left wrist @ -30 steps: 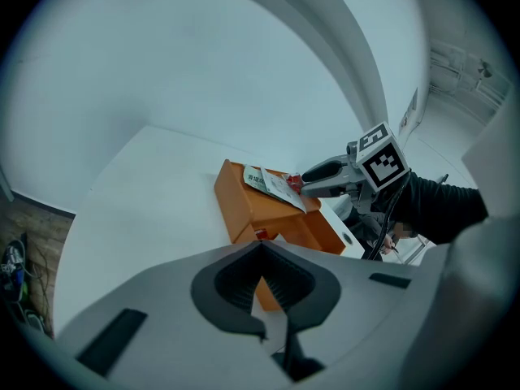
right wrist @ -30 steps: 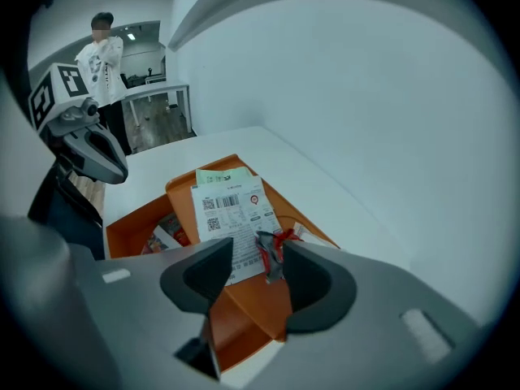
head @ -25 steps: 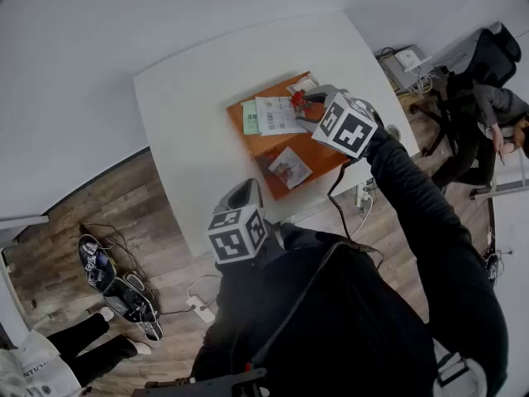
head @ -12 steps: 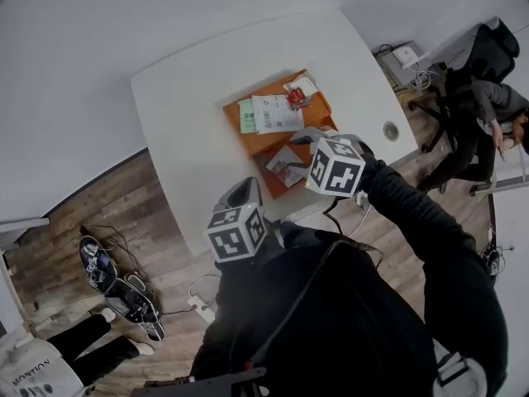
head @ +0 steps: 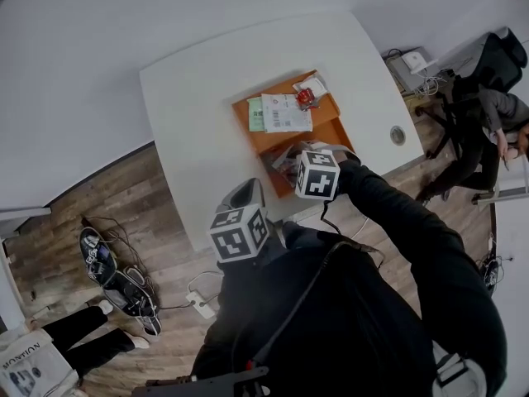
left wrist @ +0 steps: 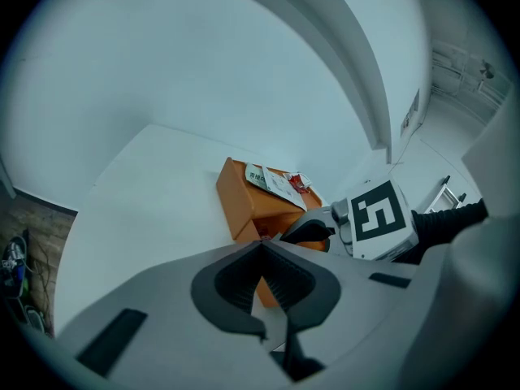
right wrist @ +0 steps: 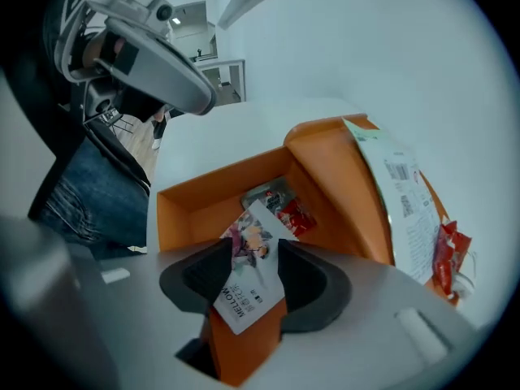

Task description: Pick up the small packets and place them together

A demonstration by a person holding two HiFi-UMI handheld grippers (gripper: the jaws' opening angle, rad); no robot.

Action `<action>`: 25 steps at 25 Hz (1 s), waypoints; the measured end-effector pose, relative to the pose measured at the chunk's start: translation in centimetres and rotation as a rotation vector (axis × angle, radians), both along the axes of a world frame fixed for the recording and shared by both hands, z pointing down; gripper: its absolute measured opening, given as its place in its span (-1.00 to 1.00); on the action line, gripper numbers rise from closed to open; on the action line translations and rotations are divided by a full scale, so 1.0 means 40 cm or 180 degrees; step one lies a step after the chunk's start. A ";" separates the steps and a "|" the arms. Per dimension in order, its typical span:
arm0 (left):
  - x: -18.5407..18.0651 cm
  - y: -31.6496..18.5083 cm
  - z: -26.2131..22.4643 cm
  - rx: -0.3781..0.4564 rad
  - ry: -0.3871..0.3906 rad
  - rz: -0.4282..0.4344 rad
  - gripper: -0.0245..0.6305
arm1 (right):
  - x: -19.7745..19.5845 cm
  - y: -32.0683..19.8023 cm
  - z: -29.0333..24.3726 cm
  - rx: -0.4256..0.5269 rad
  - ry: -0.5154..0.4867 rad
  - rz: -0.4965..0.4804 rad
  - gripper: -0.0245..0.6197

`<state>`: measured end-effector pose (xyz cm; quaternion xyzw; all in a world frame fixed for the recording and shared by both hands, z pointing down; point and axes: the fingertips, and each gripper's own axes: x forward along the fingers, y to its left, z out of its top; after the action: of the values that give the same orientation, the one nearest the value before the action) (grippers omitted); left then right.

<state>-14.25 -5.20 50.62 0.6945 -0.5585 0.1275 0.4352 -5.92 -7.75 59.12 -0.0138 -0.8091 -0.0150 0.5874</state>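
Note:
An orange two-level box (head: 333, 131) stands on the white table (head: 198, 114). On its raised part lie a green packet (head: 255, 115), a white barcode packet (head: 287, 112) and a red packet (head: 305, 98). My right gripper (head: 291, 155) hangs over the lower compartment, jaws open. In the right gripper view a white printed packet (right wrist: 252, 254) lies between the open jaws of the right gripper (right wrist: 248, 257), with a dark red packet (right wrist: 282, 205) behind it. My left gripper (head: 244, 195) is held at the table's near edge, jaws shut and empty (left wrist: 262, 246).
A round cable hole (head: 397, 135) sits near the table's right edge. A person sits on a chair (head: 488, 106) at the right. Shoes and cables (head: 116, 275) lie on the wooden floor at the left, a power strip (head: 198, 304) below the table edge.
My right gripper has drawn back from the raised part, near the red packet, toward me and down over the lower compartment. The left gripper has stayed put.

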 end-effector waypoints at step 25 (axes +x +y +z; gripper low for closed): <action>-0.002 -0.002 -0.007 0.0015 -0.0039 0.0046 -0.93 | 0.012 -0.014 -0.130 0.0131 -0.0241 0.0182 -0.85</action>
<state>-14.33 -5.28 50.35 0.6987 -0.5565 0.1336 0.4292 -5.43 -8.29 53.93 0.0219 -0.8303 -0.0152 0.5567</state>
